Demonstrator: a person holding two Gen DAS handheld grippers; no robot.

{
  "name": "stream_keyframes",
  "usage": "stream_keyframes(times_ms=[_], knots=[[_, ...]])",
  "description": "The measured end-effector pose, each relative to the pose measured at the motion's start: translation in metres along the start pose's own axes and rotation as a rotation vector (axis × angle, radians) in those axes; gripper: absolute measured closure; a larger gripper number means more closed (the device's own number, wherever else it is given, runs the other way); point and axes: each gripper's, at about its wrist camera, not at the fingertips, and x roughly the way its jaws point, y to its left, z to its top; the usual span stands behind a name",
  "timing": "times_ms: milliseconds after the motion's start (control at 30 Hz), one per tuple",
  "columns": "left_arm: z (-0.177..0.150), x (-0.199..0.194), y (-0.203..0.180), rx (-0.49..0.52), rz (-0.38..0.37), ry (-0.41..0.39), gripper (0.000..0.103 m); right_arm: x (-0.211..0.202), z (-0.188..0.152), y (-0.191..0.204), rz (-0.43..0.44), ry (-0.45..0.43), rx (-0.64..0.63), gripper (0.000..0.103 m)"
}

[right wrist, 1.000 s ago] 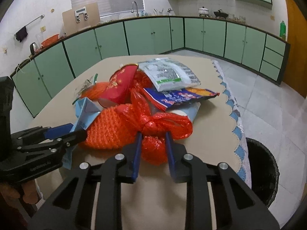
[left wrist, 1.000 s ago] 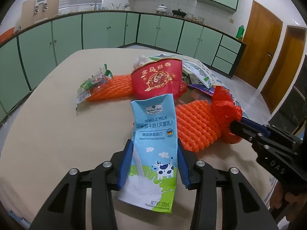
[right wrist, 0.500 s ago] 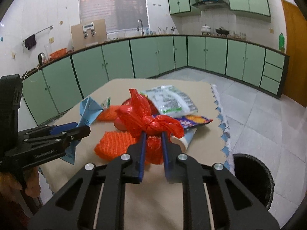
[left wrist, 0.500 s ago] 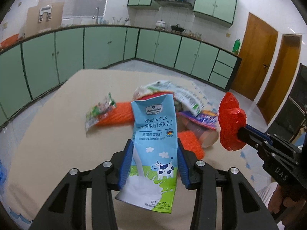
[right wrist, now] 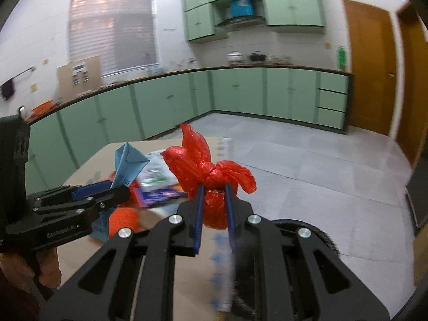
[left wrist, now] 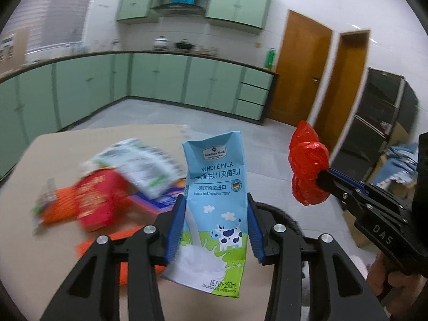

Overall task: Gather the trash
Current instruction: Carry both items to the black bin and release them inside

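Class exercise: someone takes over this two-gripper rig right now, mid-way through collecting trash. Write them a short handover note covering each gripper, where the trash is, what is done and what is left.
Left gripper: shut on the milk carton, held upright, clear of the table.
Right gripper: shut on the knotted red plastic bag, also in the air.
On the table: a red paper cup, orange foam netting, and white and blue wrappers.
A black bin stands on the floor beside the table, just below the grippers.
Done: two items picked up.
Left: drop both in the bin, most likely, then fetch the rest.
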Motion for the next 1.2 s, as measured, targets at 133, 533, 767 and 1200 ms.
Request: stream_keyframes(times_ms=[133,533,767,1200], knots=[[0.007,0.036,-0.035,0.05,-0.067,0.008,0.06,0.002,-0.006,-0.048,-0.098,0.01,0.046,0.089],[0.012,0.142,-0.105,0.099,-0.15,0.117,0.06,0.058,-0.05,-0.147,-0.201,0.126,0.162,0.083],[0.007,0.177,-0.117,0.089,-0.163,0.205,0.051,0.079,-0.068,-0.178,-0.225,0.166,0.212,0.066],[0.025,0.138,-0.093,0.067,-0.117,0.113,0.026,0.051,-0.068,-0.172,-0.296,0.091,0.241,0.014]])
